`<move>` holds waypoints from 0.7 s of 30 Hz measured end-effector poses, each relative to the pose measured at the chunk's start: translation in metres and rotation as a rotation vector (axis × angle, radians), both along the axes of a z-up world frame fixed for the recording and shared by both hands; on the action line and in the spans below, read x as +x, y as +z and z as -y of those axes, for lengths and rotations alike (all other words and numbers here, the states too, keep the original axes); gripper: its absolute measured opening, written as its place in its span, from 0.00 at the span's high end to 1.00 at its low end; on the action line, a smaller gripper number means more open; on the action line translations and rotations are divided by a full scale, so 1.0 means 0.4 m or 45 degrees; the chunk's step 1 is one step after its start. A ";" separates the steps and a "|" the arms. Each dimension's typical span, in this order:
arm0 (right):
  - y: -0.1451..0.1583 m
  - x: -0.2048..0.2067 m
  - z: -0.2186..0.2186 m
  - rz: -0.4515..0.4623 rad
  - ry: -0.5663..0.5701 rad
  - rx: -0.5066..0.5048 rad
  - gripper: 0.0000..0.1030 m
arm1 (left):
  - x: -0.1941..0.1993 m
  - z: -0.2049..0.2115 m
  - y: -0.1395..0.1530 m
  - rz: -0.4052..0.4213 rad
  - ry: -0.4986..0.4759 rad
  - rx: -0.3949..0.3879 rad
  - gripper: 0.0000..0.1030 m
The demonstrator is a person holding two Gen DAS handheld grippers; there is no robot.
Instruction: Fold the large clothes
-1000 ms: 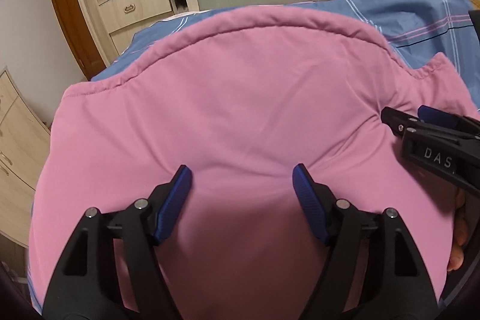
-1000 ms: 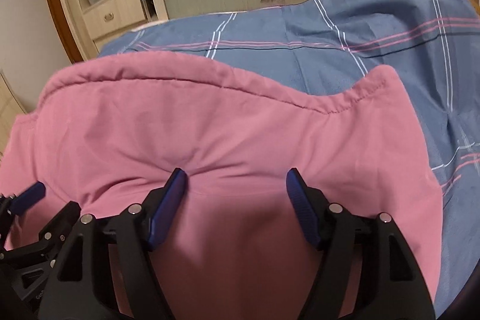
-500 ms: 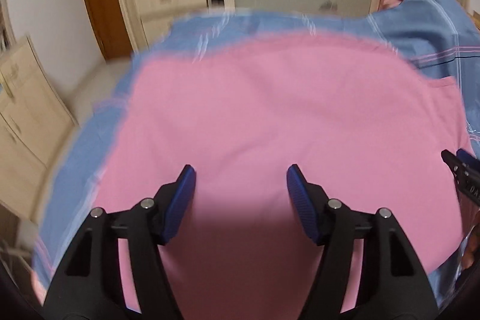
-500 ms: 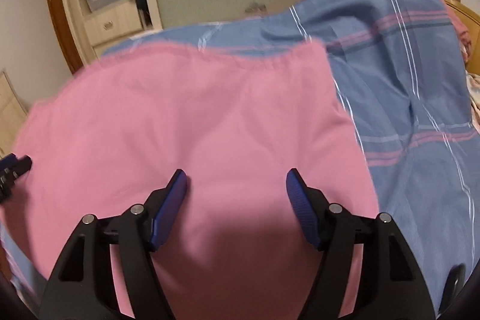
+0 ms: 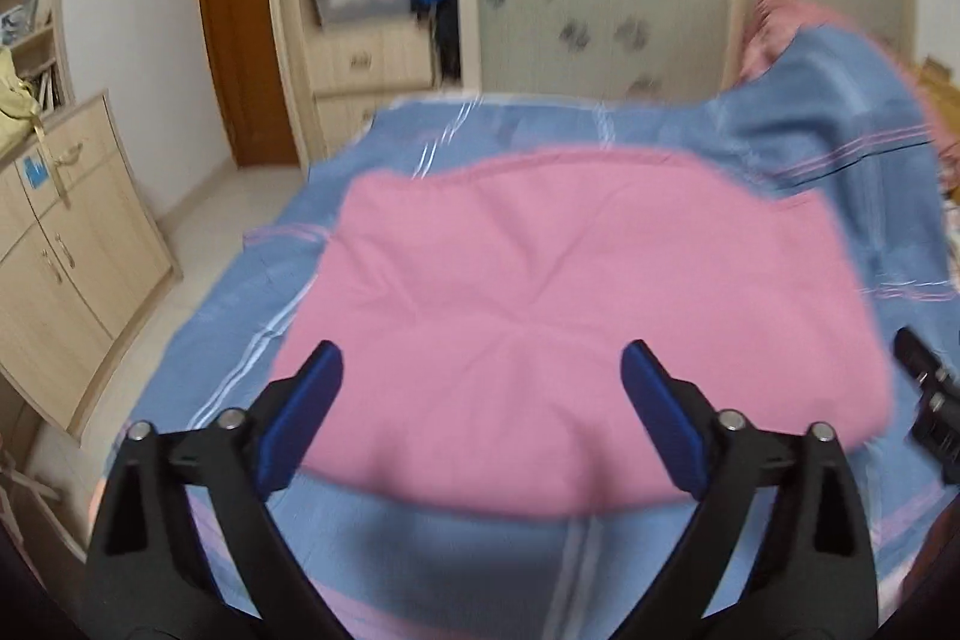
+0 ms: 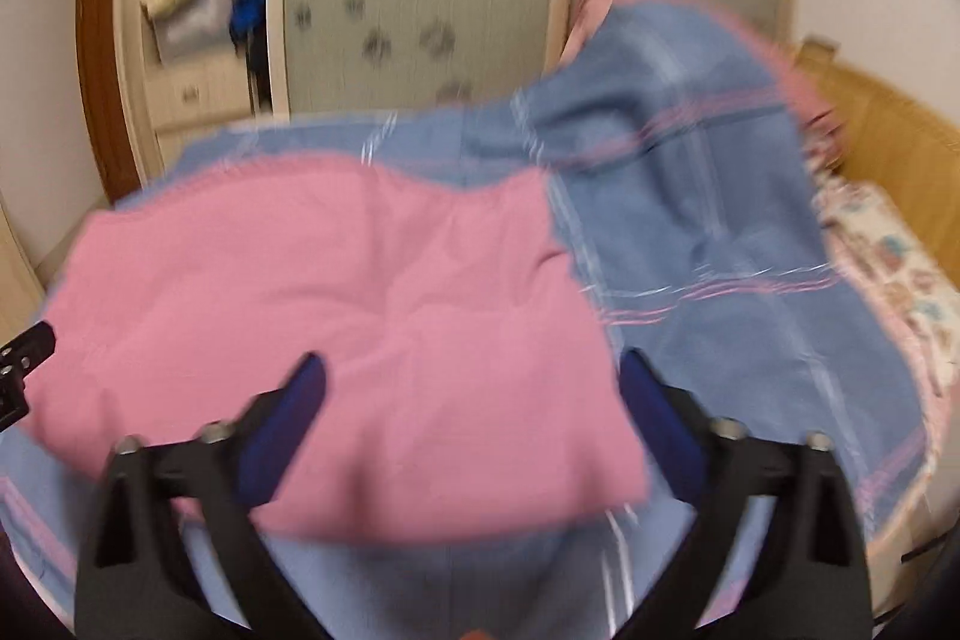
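Change: both claws are being drawn back from the pink garment, which was pressed a second ago.
Meaning: a fold is likely being finished.
Left claw: spread wide, empty.
Right claw: spread wide, empty.
Garment: lying ahead of both claws, folded, puffy, creased, on the bed.
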State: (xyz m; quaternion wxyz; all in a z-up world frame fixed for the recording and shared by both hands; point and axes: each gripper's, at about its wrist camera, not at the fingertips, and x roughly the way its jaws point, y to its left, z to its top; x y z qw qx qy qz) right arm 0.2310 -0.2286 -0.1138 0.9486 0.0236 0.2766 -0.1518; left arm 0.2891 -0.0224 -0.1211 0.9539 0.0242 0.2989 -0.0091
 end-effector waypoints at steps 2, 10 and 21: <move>0.038 -0.082 -0.037 0.030 0.006 -0.002 0.01 | -0.090 0.007 0.044 0.051 -0.039 -0.010 0.02; 0.147 -0.325 -0.140 0.087 -0.001 -0.071 0.01 | -0.376 -0.013 0.159 0.133 -0.039 -0.006 0.02; 0.210 -0.493 -0.144 0.144 0.009 0.035 0.01 | -0.576 -0.019 0.230 0.196 -0.016 -0.038 0.02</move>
